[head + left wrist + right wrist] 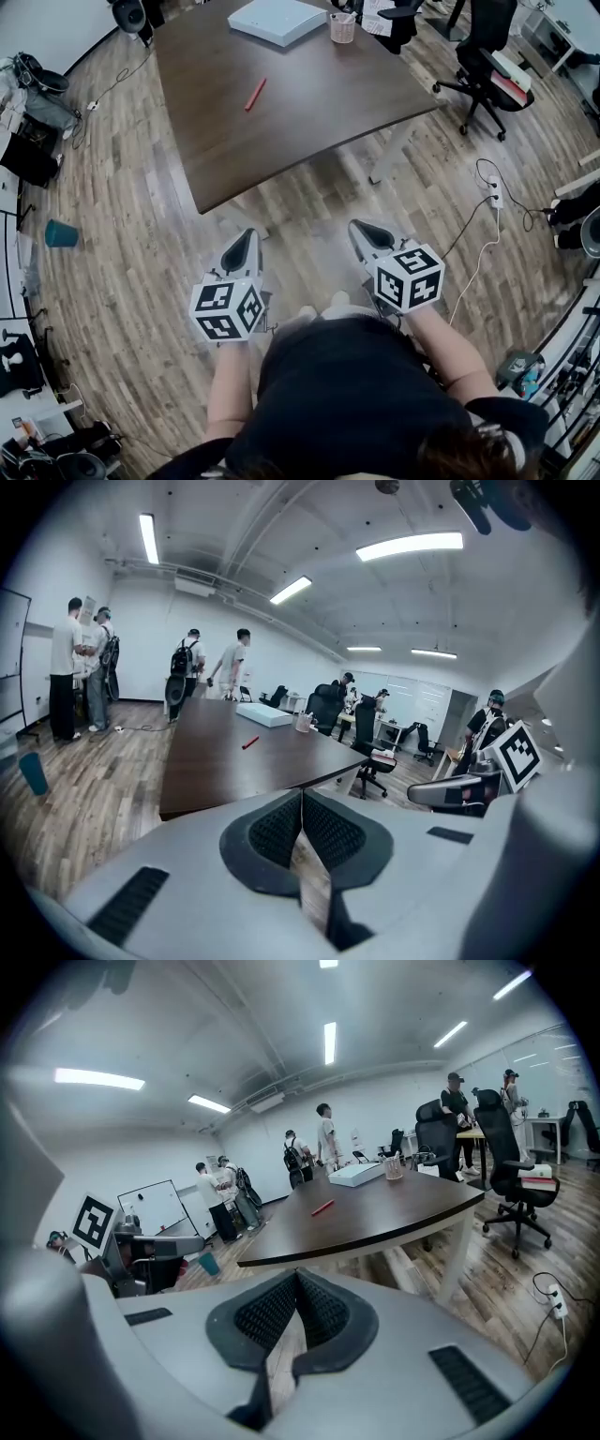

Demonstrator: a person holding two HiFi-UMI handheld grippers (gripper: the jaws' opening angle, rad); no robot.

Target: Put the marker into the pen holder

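Observation:
A red marker [255,94] lies on the dark brown table [319,122], left of its middle. At the table's far end stands the pen holder [343,27], a clear cup. Both grippers hang over the wooden floor, short of the table's near edge and well away from the marker. My left gripper [242,246] is shut with nothing between its pads, and my right gripper [367,230] is shut and empty too. The left gripper view has the marker [249,743] and the cup [303,723] beyond the closed left gripper [302,794]. The right gripper view shows the marker [322,1207] and the cup [395,1168] past the right gripper [296,1274].
A flat white box [277,19] lies on the table beside the cup. An office chair [487,56] stands to the table's right, with a power strip and cable [495,192] on the floor nearer me. A teal cup [61,233] sits on the floor at left. Several people [80,667] stand at the room's far end.

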